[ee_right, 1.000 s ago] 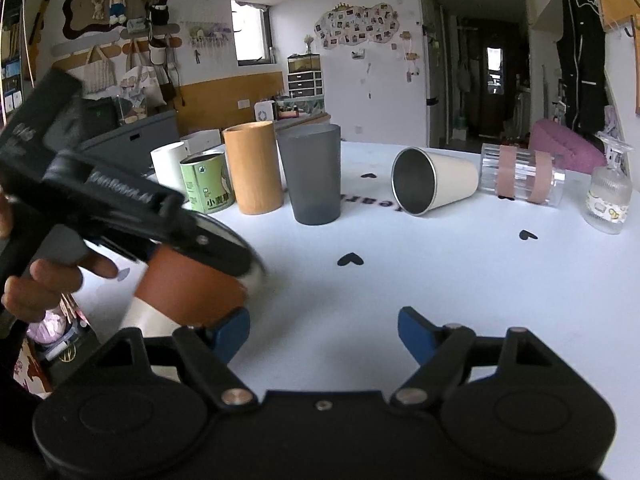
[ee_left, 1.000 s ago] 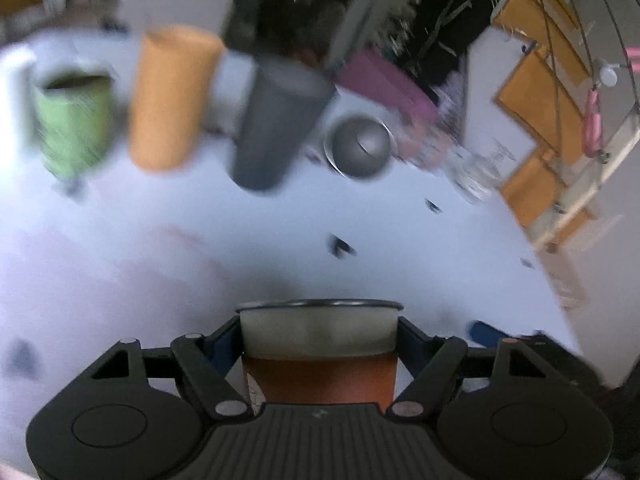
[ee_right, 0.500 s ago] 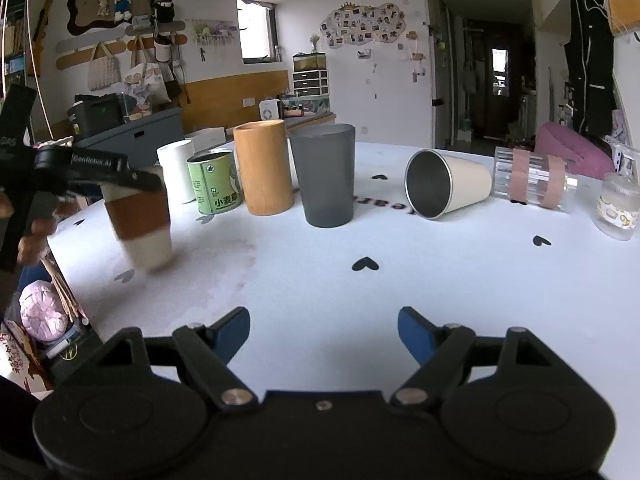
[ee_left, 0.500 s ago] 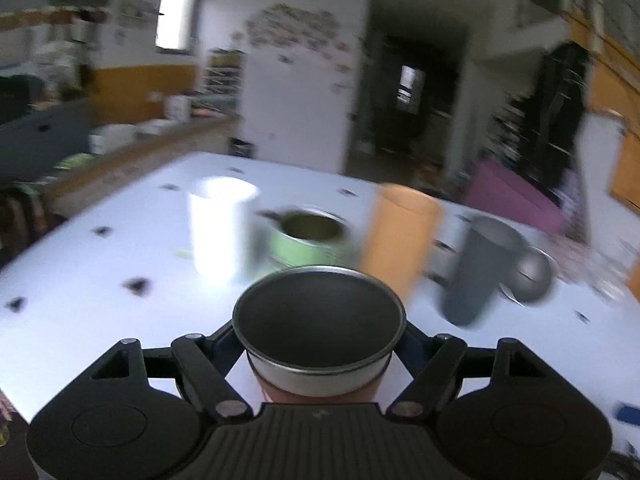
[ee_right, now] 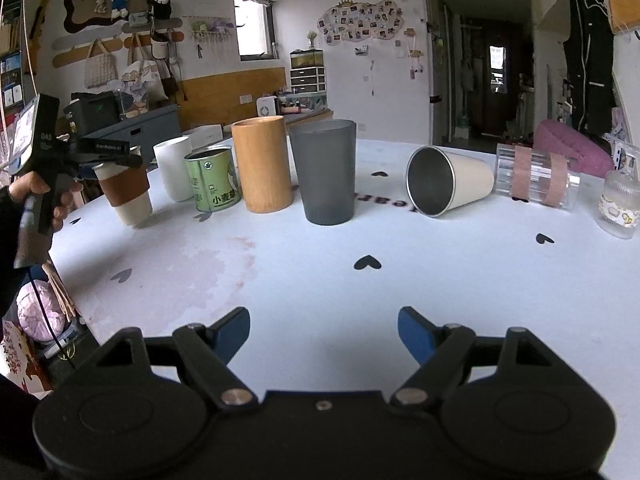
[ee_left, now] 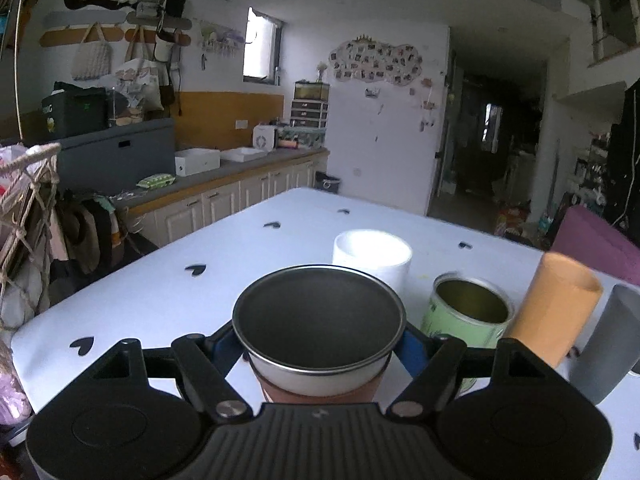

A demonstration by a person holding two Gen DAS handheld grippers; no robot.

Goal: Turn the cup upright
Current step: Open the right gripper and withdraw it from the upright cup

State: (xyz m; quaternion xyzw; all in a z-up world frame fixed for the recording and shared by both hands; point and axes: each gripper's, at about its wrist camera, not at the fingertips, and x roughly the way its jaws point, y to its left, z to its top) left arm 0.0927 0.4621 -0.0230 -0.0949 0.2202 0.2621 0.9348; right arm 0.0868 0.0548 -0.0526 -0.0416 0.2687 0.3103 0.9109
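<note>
Tabletop: cup within left gripper.

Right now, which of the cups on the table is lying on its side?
The cream metal cup, mouth facing the camera, right of the upright grey cup. A clear ribbed tumbler lies beside it.

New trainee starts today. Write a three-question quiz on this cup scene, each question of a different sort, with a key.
1. True or false: the left gripper is shut on the brown-sleeved cup.
2. Which cup lies on its side on the table? A) grey cup B) steel-lined cream cup C) wooden cup
3. Fill in: the right gripper is open and holds ____.

Key: 1 true; 2 B; 3 nothing.
</note>
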